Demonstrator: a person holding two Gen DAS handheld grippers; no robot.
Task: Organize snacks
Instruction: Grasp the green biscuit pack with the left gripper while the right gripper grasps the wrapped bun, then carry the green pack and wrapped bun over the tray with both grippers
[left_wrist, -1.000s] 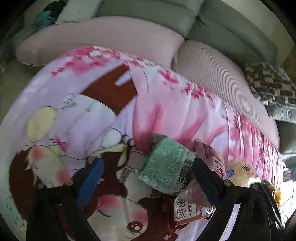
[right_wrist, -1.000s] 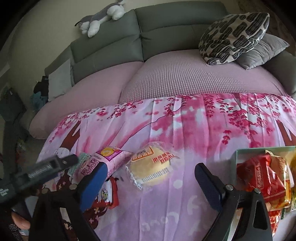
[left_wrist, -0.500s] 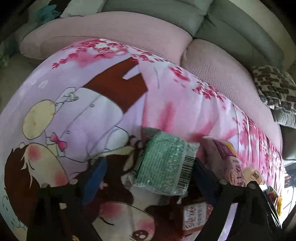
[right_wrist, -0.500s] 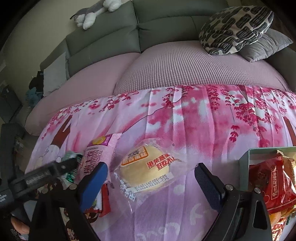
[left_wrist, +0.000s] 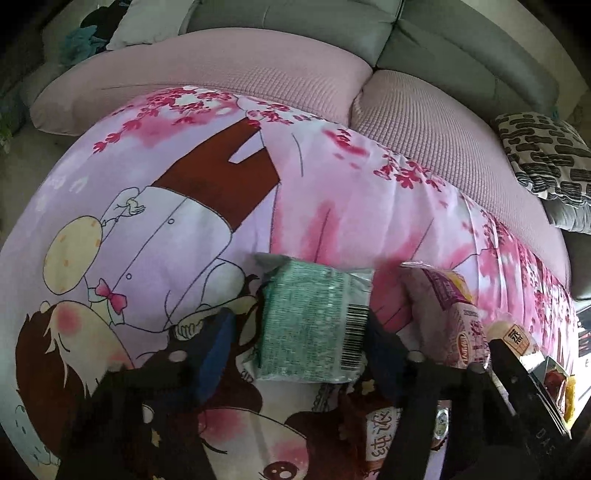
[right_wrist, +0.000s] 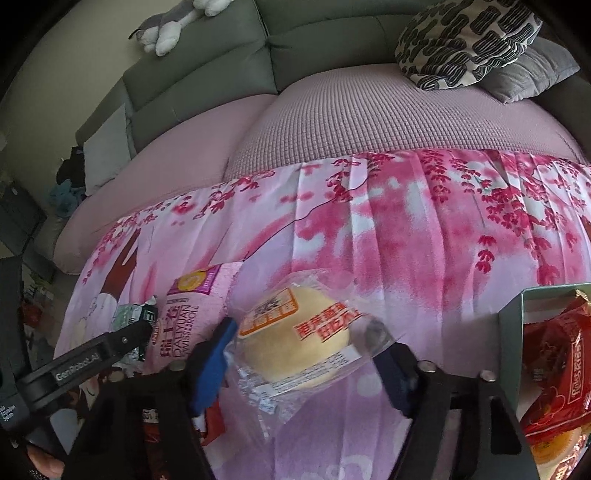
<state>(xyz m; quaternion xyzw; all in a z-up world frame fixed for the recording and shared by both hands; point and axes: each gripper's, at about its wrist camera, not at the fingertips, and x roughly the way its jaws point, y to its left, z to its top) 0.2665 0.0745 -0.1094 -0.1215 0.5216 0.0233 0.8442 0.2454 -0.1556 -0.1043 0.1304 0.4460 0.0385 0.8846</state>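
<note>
A green snack packet (left_wrist: 314, 325) lies on the pink cartoon sheet (left_wrist: 184, 206). My left gripper (left_wrist: 299, 336) is open with its fingers on either side of the packet. A round yellow bun in clear wrap (right_wrist: 295, 339) lies further right, and my right gripper (right_wrist: 306, 350) is open around it. A pink Swiss-roll pack (right_wrist: 192, 317) lies between them; it also shows in the left wrist view (left_wrist: 454, 325). A green box (right_wrist: 513, 332) at the right holds red snack bags (right_wrist: 554, 369).
A red and white packet (left_wrist: 384, 432) lies under the left gripper's right finger. Behind the sheet is a pink-covered grey sofa (right_wrist: 332, 110) with a patterned cushion (right_wrist: 465, 40) and a plush toy (right_wrist: 173, 26). The left gripper's arm (right_wrist: 81, 362) crosses the right wrist view.
Both grippers have moved forward and down. The green packet now sits between the left fingers and the bun between the right fingers. Both stay open.
</note>
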